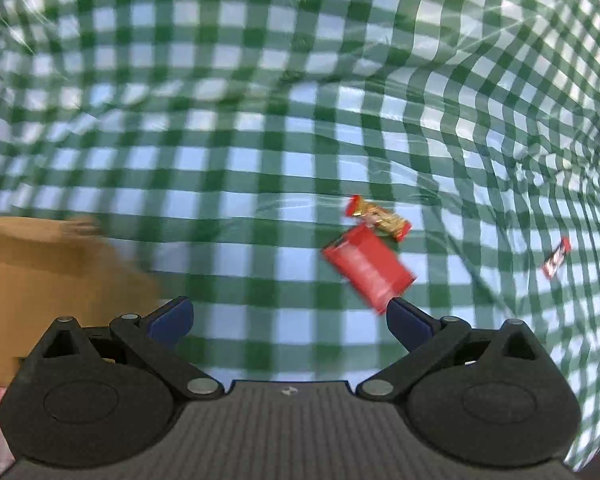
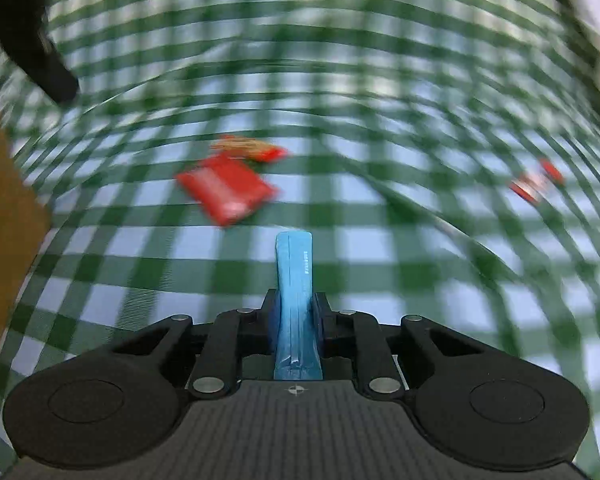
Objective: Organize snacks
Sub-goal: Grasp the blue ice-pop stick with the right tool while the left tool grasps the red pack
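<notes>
Here the right gripper (image 2: 296,312) pinches a blue packet (image 2: 294,280) edge-on, while the left gripper (image 1: 290,320) hangs spread and empty near the red packet (image 1: 368,268). That packet overlaps a gold bar (image 1: 380,218) (1 more snack (image 1: 556,260) lies well apart) on the checked cloth (image 1: 260,160). A careless grab could drag both, and the thin blue packet may slip before reaching the cardboard box (image 1: 40,276).

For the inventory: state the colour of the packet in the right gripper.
Light blue packet; clearest in the right wrist view.

Both cams sit right behind their grippers, angled steeply down at the checked worktop (image 1: 260,160) from fairly close. They overlap on the same red packet (image 1: 368,268) (image 2: 228,190), with the cardboard box (image 1: 40,280) off left.
</notes>
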`<move>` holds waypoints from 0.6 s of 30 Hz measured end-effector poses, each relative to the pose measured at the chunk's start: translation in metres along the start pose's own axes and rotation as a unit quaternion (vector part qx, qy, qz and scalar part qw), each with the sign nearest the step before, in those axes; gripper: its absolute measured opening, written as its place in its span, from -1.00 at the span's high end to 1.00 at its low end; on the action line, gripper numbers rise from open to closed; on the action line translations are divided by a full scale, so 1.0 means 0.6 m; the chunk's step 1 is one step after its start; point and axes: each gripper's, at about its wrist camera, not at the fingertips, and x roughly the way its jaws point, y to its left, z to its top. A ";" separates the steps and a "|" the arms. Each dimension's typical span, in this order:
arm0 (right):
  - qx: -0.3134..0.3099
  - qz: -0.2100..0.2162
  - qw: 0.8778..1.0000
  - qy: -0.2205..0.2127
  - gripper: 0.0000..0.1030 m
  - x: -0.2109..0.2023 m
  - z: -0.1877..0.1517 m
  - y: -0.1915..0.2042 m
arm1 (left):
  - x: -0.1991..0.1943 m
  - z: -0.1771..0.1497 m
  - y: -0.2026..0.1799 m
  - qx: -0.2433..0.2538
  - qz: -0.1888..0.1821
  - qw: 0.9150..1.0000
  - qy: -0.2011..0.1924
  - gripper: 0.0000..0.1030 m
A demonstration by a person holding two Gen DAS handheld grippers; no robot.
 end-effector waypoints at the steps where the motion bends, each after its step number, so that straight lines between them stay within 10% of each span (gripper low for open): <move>1: 0.023 -0.011 1.000 0.001 0.65 -0.008 -0.003 -0.017 | 0.021 0.007 -0.013 -0.008 -0.003 1.000 0.003 -0.99; 13: 0.099 -0.022 0.995 0.008 0.64 -0.025 -0.033 -0.078 | 0.205 0.051 -0.081 -0.027 0.027 0.998 0.045 -0.88; 15: 0.096 -0.021 0.995 0.008 0.64 -0.027 -0.026 -0.077 | 0.191 0.047 -0.081 -0.008 0.039 0.999 0.023 -0.30; 17: 0.093 -0.022 0.995 0.009 0.64 -0.023 -0.023 -0.079 | 0.173 0.041 -0.082 0.027 0.014 0.999 0.021 1.00; 18: 0.093 -0.022 0.995 0.012 0.65 -0.024 -0.023 -0.077 | 0.166 0.038 -0.076 0.027 0.004 0.999 0.034 1.00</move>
